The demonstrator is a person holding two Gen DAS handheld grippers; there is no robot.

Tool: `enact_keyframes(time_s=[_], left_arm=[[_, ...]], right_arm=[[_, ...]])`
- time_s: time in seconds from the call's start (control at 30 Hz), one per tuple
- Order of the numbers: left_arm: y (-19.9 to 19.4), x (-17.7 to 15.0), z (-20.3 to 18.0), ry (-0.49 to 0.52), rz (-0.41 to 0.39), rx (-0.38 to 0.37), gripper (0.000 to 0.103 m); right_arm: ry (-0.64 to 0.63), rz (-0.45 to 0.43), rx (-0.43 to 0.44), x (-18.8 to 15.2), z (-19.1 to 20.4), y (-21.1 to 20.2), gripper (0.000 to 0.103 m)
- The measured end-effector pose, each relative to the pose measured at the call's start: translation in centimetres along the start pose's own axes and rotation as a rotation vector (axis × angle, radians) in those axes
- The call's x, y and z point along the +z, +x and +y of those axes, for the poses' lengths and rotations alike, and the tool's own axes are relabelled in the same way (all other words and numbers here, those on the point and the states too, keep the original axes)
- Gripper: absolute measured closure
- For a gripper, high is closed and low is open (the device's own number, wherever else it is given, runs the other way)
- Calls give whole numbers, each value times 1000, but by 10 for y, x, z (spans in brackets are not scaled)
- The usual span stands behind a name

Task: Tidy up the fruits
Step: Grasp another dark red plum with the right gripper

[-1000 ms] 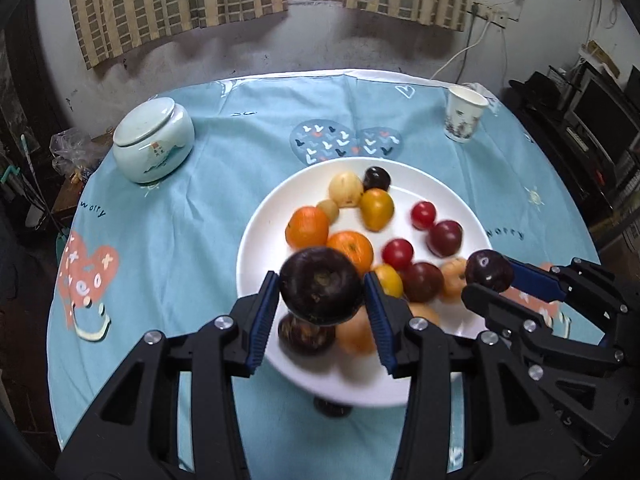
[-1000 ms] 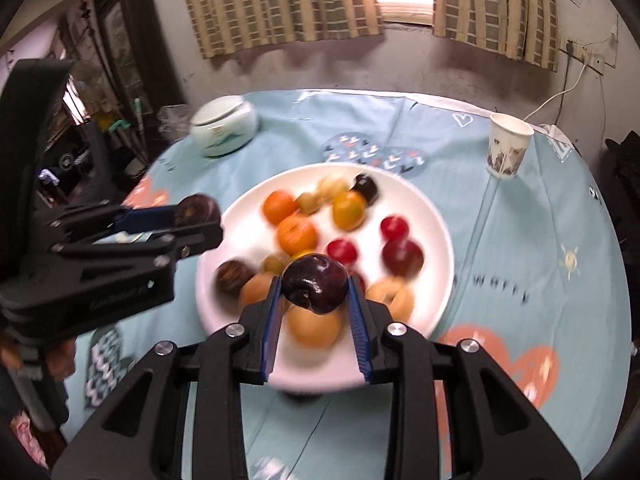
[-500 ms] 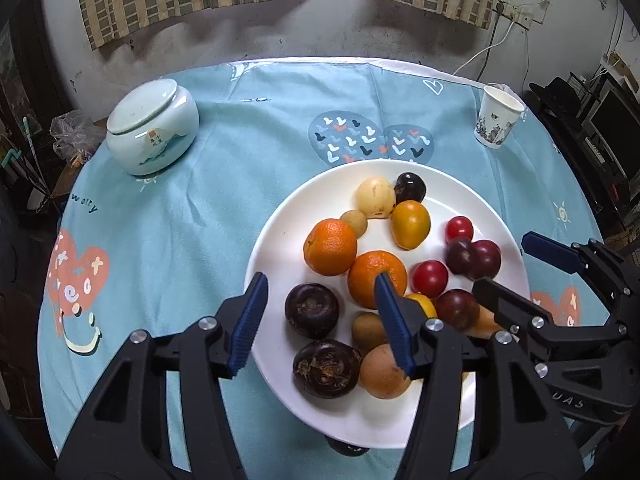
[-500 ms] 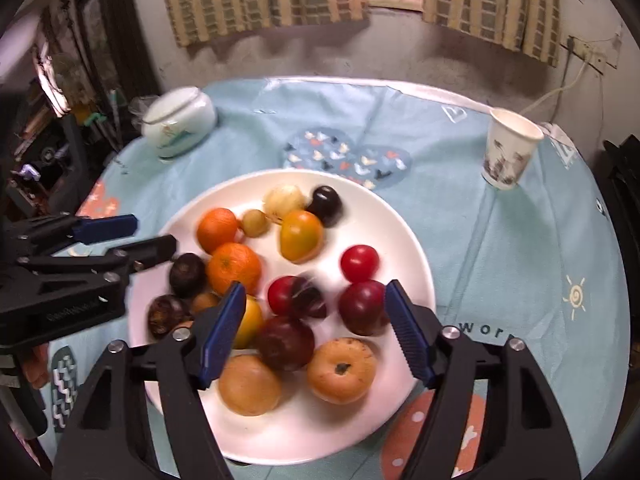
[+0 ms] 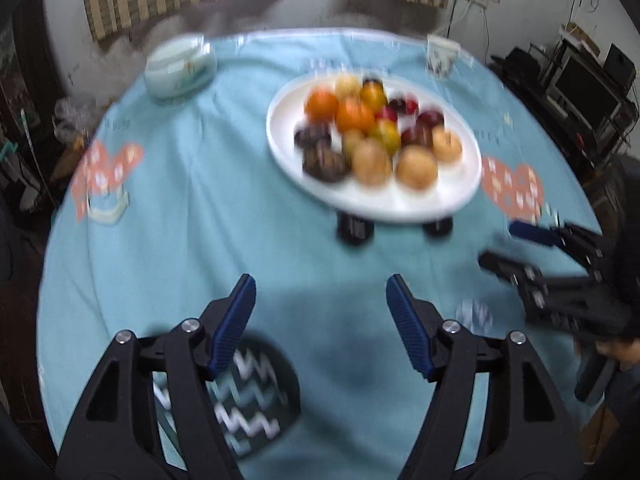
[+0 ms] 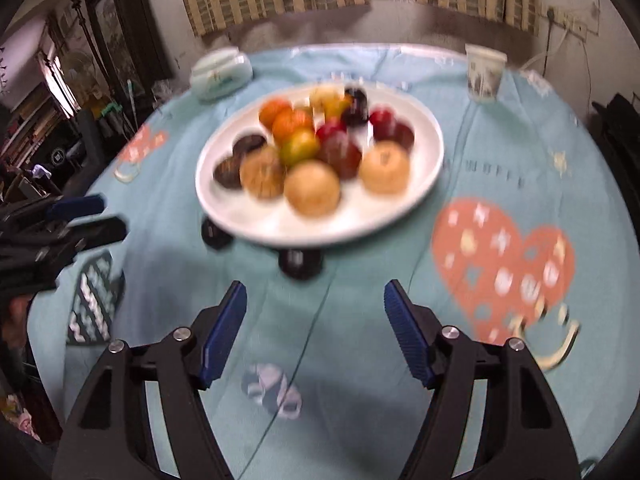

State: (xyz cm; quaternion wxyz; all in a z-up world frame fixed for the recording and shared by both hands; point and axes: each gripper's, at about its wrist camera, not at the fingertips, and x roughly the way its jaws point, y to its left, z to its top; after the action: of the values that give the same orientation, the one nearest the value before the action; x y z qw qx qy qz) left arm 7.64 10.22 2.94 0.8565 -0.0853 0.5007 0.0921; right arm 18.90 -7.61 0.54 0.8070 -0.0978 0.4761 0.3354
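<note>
Both grippers, left (image 5: 321, 332) and right (image 6: 315, 330), hung spread and empty over the table's (image 5: 224, 220) near edge; their jaws had just been moving. The fruits (image 6: 316, 152) lay on a white plate (image 6: 424, 184) toward the far side.

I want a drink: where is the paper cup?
In both wrist views the paper cup stands upright on the blue tablecloth at the far right, beyond the white plate of fruit.
</note>
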Motion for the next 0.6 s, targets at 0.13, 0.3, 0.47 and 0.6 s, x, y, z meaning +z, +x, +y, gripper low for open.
enact_keyframes(time_s=[0.13, 0.3, 0.47, 0.6], left_arm=[[9, -34, 0, -6, 84, 2, 34], [-1, -35, 7, -29, 64, 5, 34], [-5, -33, 7, -42, 64, 9, 34], [0, -29, 3, -45, 62, 12, 34]], right_arm=[[35, 18, 0, 4, 3, 21, 41], [42, 23, 1, 21, 8, 40, 43], [17, 47, -25, 29, 13, 55, 58], [-28, 67, -2, 30, 18, 47, 73]])
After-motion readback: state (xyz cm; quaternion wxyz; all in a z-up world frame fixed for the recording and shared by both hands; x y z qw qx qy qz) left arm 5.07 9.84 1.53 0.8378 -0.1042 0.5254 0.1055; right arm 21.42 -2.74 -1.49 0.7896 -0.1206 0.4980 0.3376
